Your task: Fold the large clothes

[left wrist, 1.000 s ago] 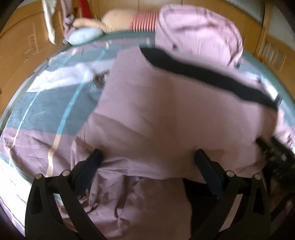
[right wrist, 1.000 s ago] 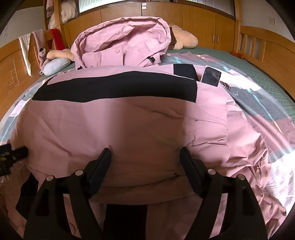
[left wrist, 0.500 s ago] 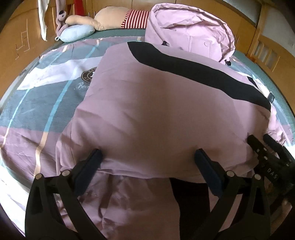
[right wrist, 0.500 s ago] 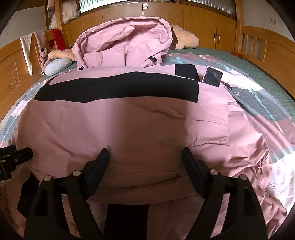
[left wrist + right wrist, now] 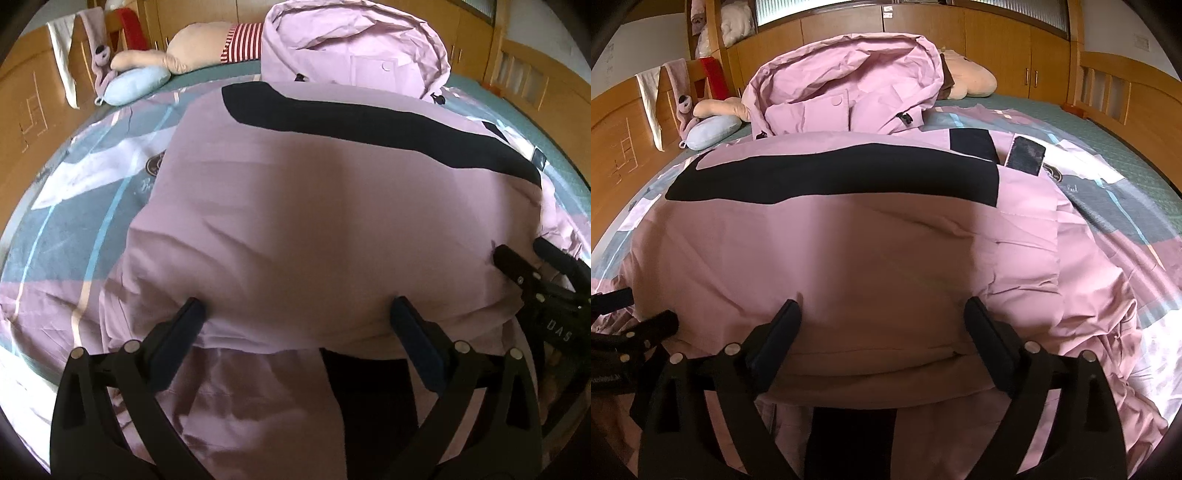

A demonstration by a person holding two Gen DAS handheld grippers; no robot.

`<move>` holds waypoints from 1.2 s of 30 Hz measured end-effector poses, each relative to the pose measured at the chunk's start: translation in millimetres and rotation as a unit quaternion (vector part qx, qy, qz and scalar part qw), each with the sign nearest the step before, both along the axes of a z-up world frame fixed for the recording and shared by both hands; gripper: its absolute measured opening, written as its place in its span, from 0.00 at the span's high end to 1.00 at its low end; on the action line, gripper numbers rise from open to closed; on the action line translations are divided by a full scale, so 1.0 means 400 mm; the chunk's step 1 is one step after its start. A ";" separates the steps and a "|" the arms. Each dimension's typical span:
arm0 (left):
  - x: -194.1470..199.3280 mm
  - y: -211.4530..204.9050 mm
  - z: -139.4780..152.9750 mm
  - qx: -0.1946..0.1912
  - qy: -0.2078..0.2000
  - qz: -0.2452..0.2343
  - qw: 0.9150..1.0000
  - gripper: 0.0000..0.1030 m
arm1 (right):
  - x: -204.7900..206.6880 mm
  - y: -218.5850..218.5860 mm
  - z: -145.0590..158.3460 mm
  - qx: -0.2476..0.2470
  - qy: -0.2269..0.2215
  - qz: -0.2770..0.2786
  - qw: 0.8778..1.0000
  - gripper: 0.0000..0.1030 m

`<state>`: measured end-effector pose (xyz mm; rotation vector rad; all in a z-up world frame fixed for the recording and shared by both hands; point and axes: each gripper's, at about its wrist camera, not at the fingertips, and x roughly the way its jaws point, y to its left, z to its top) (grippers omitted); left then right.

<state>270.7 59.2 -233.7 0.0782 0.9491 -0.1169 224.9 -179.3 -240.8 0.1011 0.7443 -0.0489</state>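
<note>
Lying folded on the bed, pink jacket between both pairs of spread jaws, right pair opening.

I see the pink jacket as smooth, matt woven cloth, faintly creased, with a flat black cloth band across its far part. Under it the bedsheet looks like soft printed cotton, crumpled at the near right. My gripper fingers are matt black plastic with small shiny metal rivets. The far cabinets are varnished wood with a mild sheen. The plush toy looks fuzzy.
</note>
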 end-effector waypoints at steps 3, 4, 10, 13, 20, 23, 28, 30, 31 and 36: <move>-0.005 -0.002 0.004 0.002 -0.006 0.001 1.000 0.02 | 0.002 -0.002 0.000 0.001 0.000 0.001 1.000 0.11; -0.008 -0.001 0.009 0.002 -0.010 0.001 1.000 0.02 | 0.002 -0.001 0.001 0.001 0.000 0.001 1.000 0.11; -0.034 -0.006 0.049 -0.006 -0.064 -0.004 0.998 0.02 | 0.001 -0.004 0.000 0.003 -0.001 0.001 1.000 0.11; -0.011 -0.014 0.005 0.012 -0.021 -0.005 1.000 0.02 | 0.002 -0.004 0.000 0.003 -0.001 0.001 1.000 0.10; -0.006 -0.007 -0.004 0.003 -0.016 -0.004 1.000 0.02 | 0.004 0.001 0.000 -0.002 0.001 0.005 1.000 0.07; -0.002 -0.001 -0.007 -0.005 -0.012 -0.004 1.000 0.02 | 0.005 0.003 0.000 -0.004 0.002 0.006 1.000 0.06; 0.003 0.007 -0.013 -0.020 -0.006 -0.003 1.000 0.02 | 0.029 0.010 0.031 -0.025 0.026 0.007 0.999 0.06; 0.004 0.007 -0.013 -0.022 -0.004 -0.002 1.000 0.02 | 0.032 0.010 0.075 -0.055 0.001 -0.016 0.998 0.06; 0.004 0.006 -0.013 -0.021 -0.004 -0.002 1.000 0.02 | 0.037 0.007 0.107 -0.066 -0.020 -0.032 0.997 0.06; 0.006 0.004 -0.014 -0.021 -0.004 -0.002 1.000 0.02 | 0.157 0.006 0.087 -0.150 0.040 -0.067 0.986 0.06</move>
